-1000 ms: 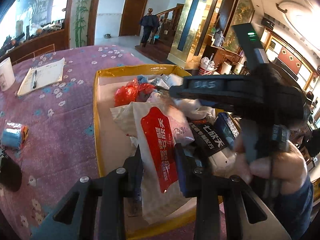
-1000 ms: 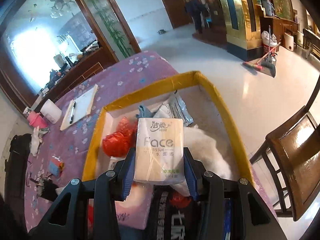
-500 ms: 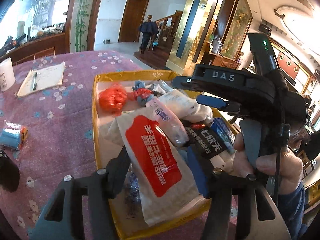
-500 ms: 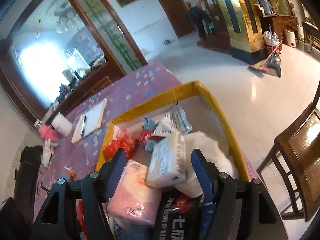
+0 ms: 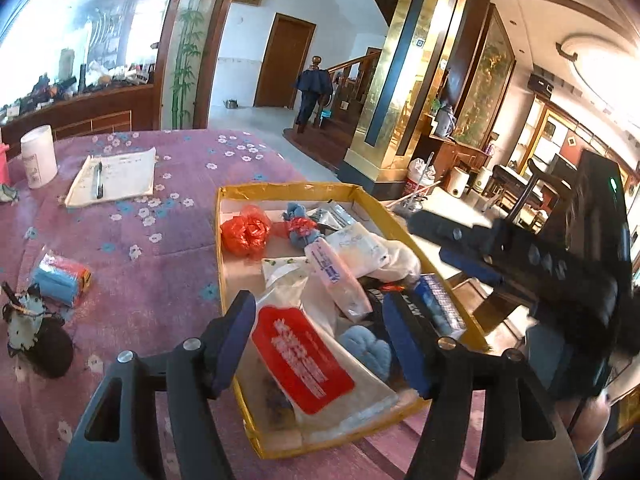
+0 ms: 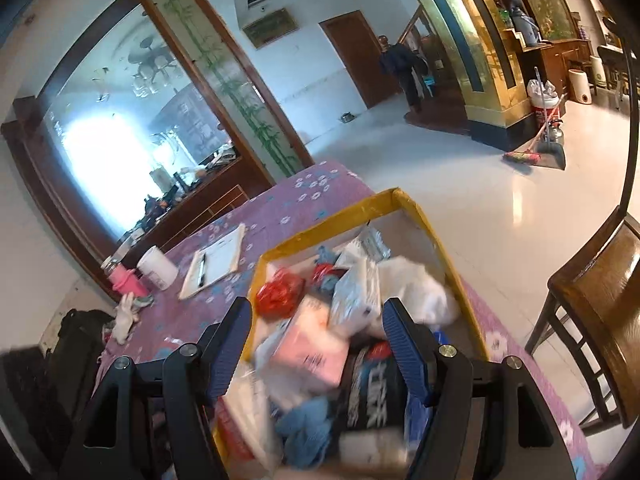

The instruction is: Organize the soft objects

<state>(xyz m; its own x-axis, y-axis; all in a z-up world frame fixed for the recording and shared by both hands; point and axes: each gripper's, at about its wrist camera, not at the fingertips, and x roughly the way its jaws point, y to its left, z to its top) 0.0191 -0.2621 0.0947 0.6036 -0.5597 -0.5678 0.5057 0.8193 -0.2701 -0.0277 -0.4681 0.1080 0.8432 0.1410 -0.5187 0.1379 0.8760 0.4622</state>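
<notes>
Soft packs lie heaped in a yellow-rimmed cardboard tray (image 5: 218, 240) on the bench (image 5: 152, 264), which wears a purple floral cloth. Nearest the left hand-held gripper (image 5: 320, 340) is a clear bag with a red label (image 5: 302, 362), lying flat at the tray's near end; both blue fingers (image 5: 236, 332) stand spread either side of it, gripping nothing. Beside that bag: a blue plush piece (image 5: 366, 350), a pink tissue pack (image 5: 338, 276) and a white Face tissue pack (image 5: 360, 246). A red plastic bag (image 5: 246, 232) sits at the far left corner. The right hand-held gripper (image 6: 318, 340) hovers above the same tray, spread and empty; it is also seen from the left wrist (image 5: 472, 256). Outside the tray, on the cloth: a blue-and-orange pack (image 5: 60, 280), a clipboard with a pen (image 5: 114, 176), and a white cup (image 5: 38, 156)
</notes>
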